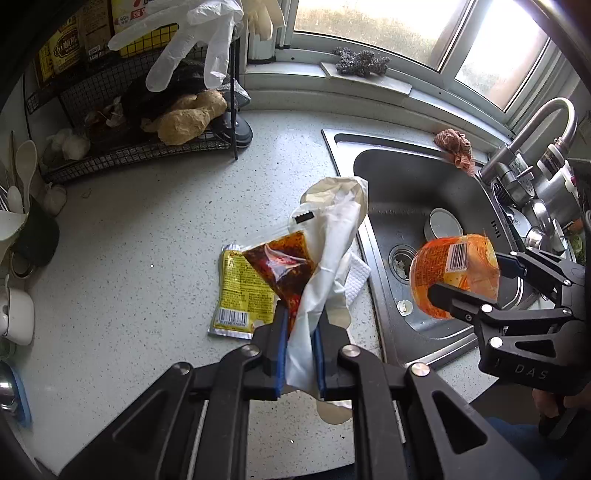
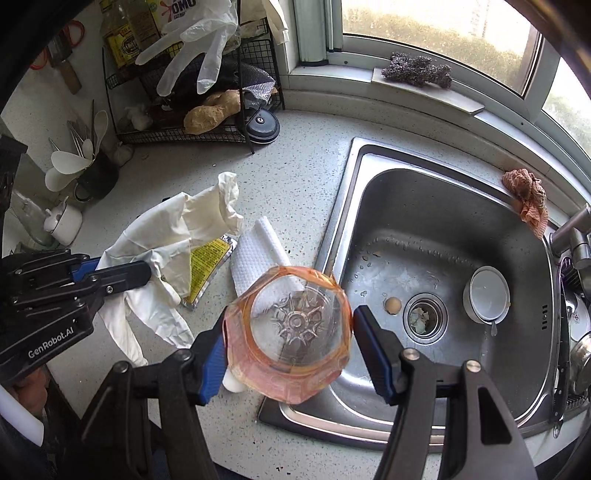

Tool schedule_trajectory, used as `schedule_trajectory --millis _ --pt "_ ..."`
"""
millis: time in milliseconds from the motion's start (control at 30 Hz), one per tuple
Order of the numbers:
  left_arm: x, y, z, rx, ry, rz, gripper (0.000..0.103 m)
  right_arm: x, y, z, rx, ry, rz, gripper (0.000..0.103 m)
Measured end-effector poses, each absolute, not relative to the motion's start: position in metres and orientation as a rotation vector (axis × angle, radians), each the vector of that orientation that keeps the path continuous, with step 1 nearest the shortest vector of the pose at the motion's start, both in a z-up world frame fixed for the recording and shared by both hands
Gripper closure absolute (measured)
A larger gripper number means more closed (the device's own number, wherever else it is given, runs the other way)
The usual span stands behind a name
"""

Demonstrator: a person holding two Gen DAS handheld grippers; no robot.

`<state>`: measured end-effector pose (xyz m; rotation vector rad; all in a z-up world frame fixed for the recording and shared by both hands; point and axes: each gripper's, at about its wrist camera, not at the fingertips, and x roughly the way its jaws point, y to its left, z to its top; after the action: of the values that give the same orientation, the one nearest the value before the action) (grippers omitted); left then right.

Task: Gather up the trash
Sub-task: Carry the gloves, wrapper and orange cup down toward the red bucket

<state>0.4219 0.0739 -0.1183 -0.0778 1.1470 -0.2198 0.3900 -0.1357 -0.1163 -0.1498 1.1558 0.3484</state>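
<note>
Beside the sink [image 2: 347, 177], the left gripper [image 1: 299, 332] pinched a glove [image 1: 328, 258] and sauce packet [image 1: 284, 269]; the right gripper [image 2: 288, 354] clamped a bottle [image 2: 291, 332]. A yellow sachet [image 1: 240, 291] and paper towel [image 2: 255, 254] remained.

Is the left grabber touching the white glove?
Touching. The left wrist view shows the left gripper with both blue pads pinching the white glove.

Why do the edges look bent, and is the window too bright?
Left wrist view: fisheye lens curves the sink rim, and the window glares white. Right wrist view: same bending, dark corners, milder window glare; the orange bottle stays sharp.
</note>
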Motion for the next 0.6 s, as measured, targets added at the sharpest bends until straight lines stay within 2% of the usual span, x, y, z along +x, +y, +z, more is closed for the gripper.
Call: schedule_trajectory --millis 600 --pt "0.295 -0.027 -0.095 -0.026 1.092 -0.241 0.092 0.266 -0.221 -0.094 -0.128 1.084 0.341 0.042"
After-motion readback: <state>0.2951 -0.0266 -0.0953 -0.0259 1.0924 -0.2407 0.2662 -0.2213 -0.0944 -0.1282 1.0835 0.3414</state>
